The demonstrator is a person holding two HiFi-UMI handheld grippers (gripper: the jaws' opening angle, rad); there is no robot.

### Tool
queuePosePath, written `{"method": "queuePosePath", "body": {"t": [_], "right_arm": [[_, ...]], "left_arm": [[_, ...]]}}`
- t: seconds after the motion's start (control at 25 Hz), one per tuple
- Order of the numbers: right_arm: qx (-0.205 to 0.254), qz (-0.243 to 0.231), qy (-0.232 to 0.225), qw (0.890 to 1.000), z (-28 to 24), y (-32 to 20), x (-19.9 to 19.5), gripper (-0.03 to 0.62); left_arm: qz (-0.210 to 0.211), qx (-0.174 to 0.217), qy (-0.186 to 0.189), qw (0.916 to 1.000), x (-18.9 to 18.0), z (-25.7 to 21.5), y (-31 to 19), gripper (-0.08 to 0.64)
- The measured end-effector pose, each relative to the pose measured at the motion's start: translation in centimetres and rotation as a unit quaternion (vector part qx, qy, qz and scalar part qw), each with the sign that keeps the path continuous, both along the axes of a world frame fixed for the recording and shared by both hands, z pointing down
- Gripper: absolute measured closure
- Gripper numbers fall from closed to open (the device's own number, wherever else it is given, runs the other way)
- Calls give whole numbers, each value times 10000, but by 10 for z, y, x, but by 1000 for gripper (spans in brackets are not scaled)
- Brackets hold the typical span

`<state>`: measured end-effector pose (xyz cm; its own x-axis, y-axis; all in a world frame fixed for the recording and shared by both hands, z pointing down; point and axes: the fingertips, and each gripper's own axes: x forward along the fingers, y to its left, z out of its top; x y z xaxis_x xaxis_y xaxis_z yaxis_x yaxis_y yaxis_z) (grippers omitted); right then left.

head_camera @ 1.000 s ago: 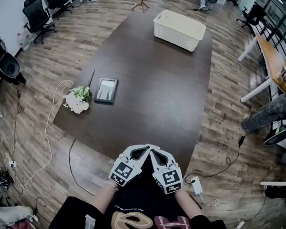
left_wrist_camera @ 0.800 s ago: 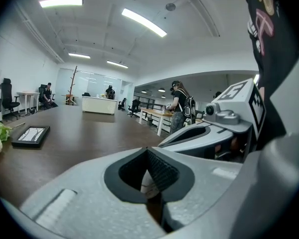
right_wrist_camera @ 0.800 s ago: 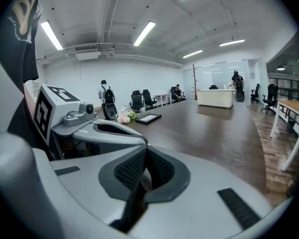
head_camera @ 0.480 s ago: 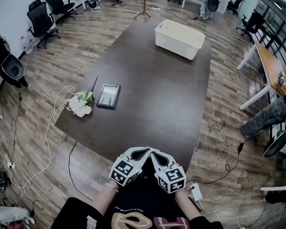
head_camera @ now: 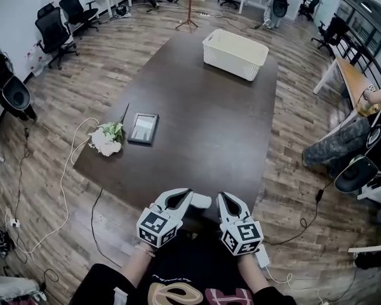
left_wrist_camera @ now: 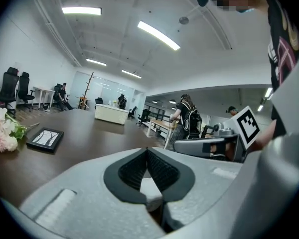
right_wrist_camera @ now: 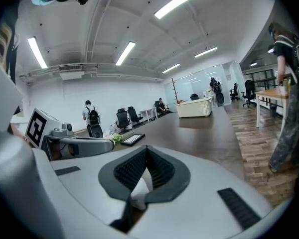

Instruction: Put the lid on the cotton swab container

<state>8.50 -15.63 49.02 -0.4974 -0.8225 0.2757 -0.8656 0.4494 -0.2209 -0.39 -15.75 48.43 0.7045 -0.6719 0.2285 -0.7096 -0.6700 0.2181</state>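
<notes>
No cotton swab container or lid shows in any view. My left gripper (head_camera: 202, 201) and right gripper (head_camera: 225, 199) hover side by side over the near edge of the dark brown table (head_camera: 203, 126), a short gap between them. Both are shut, with nothing between the pads. In the left gripper view the ribbed pads (left_wrist_camera: 159, 171) meet at the tip, and the right gripper (left_wrist_camera: 224, 146) shows beside them. The right gripper view shows its own pads (right_wrist_camera: 159, 171) closed the same way, with the left gripper (right_wrist_camera: 77, 144) at its left.
A white slatted basket (head_camera: 236, 54) stands at the table's far end. A small picture frame (head_camera: 143, 128) and a bunch of pale flowers (head_camera: 105, 138) lie near the left edge. Office chairs (head_camera: 54, 33) stand at left, a seated person (head_camera: 343, 148) at right, and cables (head_camera: 63, 170) run across the floor.
The two grippers, tips touching before, have drawn apart: the left went left and down, the right went right. The head view shifted slightly.
</notes>
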Motion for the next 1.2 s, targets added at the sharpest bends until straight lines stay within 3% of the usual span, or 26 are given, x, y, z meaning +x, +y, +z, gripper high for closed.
{"method": "queuePosePath", "body": {"t": [0.24,0.52,1.2], "right_arm": [[138,269,239,9993,0,8,18,584],[-25,253,360,9990,14,18,23,586],[-258,213,278,9991,31,21,16,586]], "left_arm": [[-183,-26,-74,9998,-5,4,10,557],[-160,-24,-208,9997,1,10,18,557],[-48,-114,-357,9993,1,21,18,557]]}}
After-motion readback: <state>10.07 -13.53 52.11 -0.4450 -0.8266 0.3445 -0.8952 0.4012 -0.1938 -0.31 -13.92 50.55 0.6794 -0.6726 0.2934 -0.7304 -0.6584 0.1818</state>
